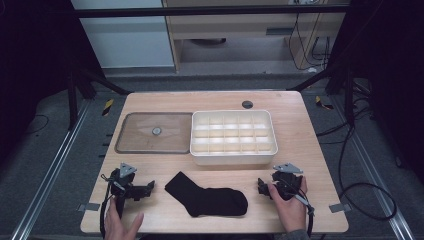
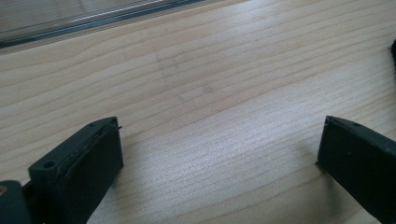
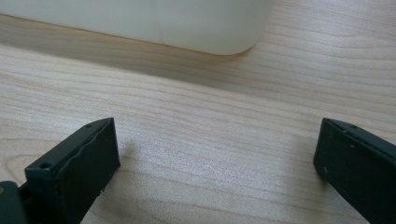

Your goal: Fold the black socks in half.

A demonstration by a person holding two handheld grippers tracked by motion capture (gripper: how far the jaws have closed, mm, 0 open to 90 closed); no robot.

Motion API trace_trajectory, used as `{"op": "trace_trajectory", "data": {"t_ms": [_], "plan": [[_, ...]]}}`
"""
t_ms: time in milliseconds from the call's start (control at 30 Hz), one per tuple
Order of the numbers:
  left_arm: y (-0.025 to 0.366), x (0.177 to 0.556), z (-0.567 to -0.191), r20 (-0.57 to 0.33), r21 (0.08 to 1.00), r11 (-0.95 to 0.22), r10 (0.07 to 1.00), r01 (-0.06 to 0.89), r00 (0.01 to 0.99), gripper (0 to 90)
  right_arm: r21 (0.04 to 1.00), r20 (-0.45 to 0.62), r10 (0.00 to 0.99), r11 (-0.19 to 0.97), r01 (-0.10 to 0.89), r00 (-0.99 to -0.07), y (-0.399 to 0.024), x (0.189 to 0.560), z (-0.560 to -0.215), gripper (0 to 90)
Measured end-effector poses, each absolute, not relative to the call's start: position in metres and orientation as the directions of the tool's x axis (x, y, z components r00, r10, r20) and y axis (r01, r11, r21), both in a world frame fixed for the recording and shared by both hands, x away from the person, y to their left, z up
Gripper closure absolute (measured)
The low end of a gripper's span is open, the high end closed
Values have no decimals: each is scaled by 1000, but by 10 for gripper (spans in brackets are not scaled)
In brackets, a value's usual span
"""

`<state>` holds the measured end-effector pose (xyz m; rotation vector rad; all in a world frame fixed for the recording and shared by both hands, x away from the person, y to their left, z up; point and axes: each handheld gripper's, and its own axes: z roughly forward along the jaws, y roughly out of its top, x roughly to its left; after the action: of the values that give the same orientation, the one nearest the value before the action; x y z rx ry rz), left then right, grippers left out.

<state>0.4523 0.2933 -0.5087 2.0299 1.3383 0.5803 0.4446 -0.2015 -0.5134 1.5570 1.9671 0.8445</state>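
Observation:
A black sock (image 1: 207, 196) lies flat on the wooden table (image 1: 300, 135) near its front edge, toe to the right. My left gripper (image 1: 148, 188) rests on the table just left of the sock, a hand on it, jaws apart and pointing at the sock. In the left gripper view the left gripper (image 2: 219, 144) is open over bare wood, with a sliver of the sock (image 2: 393, 51) at the right edge. My right gripper (image 1: 261, 187) sits right of the sock, held by a hand. The right gripper (image 3: 217, 142) is open, nothing between its jaws.
A white divided box (image 1: 233, 137) with several empty compartments stands behind the sock; its wall (image 3: 140, 18) shows in the right gripper view. Left of it lies a clear lid (image 1: 155, 132), and the lid's edge (image 2: 93, 21) shows in the left gripper view. A round cable port (image 1: 247, 104) is at the back.

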Motion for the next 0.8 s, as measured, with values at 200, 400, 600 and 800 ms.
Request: {"op": "trace_trajectory", "data": {"t_ms": [200,400,600,800], "plan": [[293,452,-509,19,710,-285,922,644,387,0,725,-1,973,160,670,-231,-201,445,-513,5],[294,453,-509,14,712,-280,922,644,386,0,725,-1,972,161,669,-233,-202,445,-513,5],[294,452,-509,10,712,-279,922,644,388,0,726,-3,972,164,668,-235,-202,444,-513,12],[294,447,-502,-13,706,-278,914,652,405,44,711,-2,967,181,680,-255,-199,440,-507,144]]}}
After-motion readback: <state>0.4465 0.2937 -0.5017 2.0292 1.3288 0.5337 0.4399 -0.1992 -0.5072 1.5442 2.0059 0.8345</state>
